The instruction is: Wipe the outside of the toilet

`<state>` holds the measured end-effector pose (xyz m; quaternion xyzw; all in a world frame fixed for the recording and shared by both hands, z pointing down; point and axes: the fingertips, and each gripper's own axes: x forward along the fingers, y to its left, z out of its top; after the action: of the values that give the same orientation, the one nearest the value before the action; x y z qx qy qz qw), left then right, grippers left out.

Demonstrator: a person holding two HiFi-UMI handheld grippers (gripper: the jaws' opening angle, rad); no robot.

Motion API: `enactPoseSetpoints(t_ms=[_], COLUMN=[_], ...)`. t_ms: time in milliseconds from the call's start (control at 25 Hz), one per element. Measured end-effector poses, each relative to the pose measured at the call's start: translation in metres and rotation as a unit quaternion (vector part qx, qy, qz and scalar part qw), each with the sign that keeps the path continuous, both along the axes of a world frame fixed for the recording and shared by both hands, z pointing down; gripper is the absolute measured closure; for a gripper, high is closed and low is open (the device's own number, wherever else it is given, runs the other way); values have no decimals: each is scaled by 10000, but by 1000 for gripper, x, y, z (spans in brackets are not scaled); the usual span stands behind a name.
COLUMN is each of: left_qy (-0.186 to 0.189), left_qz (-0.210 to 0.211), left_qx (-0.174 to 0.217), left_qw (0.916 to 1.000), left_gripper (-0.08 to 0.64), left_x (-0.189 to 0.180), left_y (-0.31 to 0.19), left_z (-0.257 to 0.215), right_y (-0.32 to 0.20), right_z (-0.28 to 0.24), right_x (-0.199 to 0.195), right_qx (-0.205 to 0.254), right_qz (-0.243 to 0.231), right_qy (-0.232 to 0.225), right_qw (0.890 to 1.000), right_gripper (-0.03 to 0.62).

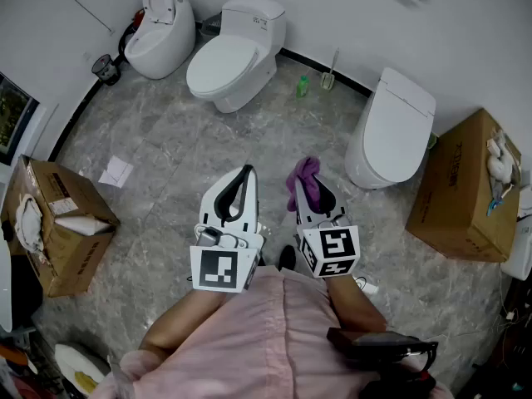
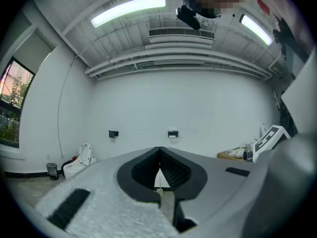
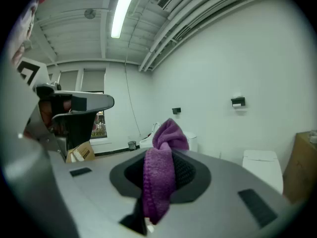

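Note:
Three white toilets stand along the far wall: one with its lid up (image 1: 158,30) at the left, a closed one (image 1: 233,53) in the middle, and a closed one (image 1: 392,128) at the right. My right gripper (image 1: 306,175) is shut on a purple cloth (image 1: 302,175), which bunches above the jaws (image 3: 163,167). My left gripper (image 1: 247,171) is shut with nothing in it (image 2: 159,150). Both are held side by side over the grey marble floor, well short of every toilet.
Open cardboard boxes sit at the left (image 1: 58,223) and at the right (image 1: 465,185). A green bottle (image 1: 302,86) and a toilet brush (image 1: 329,77) stand between the middle and right toilets. A small bin (image 1: 106,68) is by the left wall. Paper (image 1: 115,171) lies on the floor.

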<state>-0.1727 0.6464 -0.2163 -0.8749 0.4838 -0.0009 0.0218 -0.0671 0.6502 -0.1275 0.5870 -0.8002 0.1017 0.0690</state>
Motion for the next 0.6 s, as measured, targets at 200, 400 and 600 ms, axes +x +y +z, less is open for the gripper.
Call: enactPoseSetpoints(t_ms=[200,400,600], left_qy=[82,41,-53], left_qz=[18,-19,-70], left_qx=[133,83,33], left_qw=[9999,10000,10000], left_gripper=[552,552,552], left_x=[4,17,35], left_y=[-3,-4,-4], left_z=[-6,-3,1], right_y=[0,0,-3], right_z=[1,-2,-2], right_x=[1,17,40], right_qx=[50,117,167], right_qz=[4,37,45], right_qy=[12,-76,-160], right_qw=[10000,9999,9997], right_gripper=[514,514,509])
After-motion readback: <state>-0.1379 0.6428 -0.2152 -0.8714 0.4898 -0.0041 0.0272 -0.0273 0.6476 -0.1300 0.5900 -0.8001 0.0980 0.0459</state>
